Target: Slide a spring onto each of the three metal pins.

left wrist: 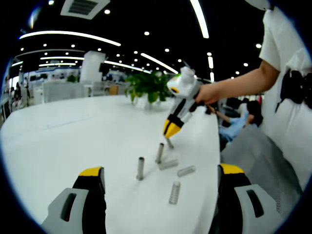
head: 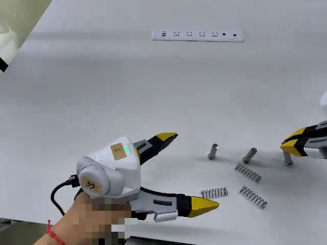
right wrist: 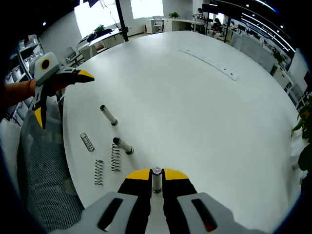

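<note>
three short silver pins (head: 213, 151) upright, three coiled springs (head: 214, 192) flat beside them

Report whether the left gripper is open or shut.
Open. In the head view the left gripper has its two yellow-tipped jaws spread wide apart above the table, gripping nothing.

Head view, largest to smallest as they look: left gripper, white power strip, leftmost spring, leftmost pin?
Yellow-tipped left gripper (nearest camera)
White power strip
Leftmost coil spring and leftmost metal pin: too alike to rank
</note>
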Motion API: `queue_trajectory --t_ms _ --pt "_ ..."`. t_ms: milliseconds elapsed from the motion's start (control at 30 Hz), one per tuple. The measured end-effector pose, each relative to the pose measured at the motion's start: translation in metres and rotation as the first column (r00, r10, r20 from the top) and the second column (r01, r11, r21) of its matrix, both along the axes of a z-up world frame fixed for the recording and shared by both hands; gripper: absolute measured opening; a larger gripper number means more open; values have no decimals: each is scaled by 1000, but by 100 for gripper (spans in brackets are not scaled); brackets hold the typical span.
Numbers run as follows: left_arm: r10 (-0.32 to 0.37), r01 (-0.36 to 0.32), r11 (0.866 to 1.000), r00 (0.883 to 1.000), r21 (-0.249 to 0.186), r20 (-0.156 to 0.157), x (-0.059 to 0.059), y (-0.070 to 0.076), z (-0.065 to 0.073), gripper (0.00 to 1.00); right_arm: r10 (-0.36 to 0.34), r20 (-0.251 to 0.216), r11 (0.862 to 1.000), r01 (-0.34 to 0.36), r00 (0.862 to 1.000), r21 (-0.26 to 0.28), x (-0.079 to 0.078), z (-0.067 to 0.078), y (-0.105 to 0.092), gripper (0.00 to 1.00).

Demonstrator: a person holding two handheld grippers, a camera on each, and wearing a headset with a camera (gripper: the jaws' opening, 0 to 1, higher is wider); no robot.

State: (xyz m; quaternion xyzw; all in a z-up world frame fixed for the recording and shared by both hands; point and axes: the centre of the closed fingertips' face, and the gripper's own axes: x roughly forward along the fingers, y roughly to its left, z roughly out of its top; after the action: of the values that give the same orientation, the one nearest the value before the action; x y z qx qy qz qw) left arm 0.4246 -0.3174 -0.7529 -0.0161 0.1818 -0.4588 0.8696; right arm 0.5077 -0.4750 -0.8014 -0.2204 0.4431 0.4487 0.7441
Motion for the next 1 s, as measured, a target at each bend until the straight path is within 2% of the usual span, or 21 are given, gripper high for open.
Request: queue_trajectory --t_ms 600,1000 --pt "-3 3 1000 1000 12 2 -1 -1 4 97 -57 39 997 55 998 56 -5 5 -10 9" --pt "-5 5 1000 1000 18 1 -2 -3 6 97 -114 58 989 108 992 100 -10 8 -18 9"
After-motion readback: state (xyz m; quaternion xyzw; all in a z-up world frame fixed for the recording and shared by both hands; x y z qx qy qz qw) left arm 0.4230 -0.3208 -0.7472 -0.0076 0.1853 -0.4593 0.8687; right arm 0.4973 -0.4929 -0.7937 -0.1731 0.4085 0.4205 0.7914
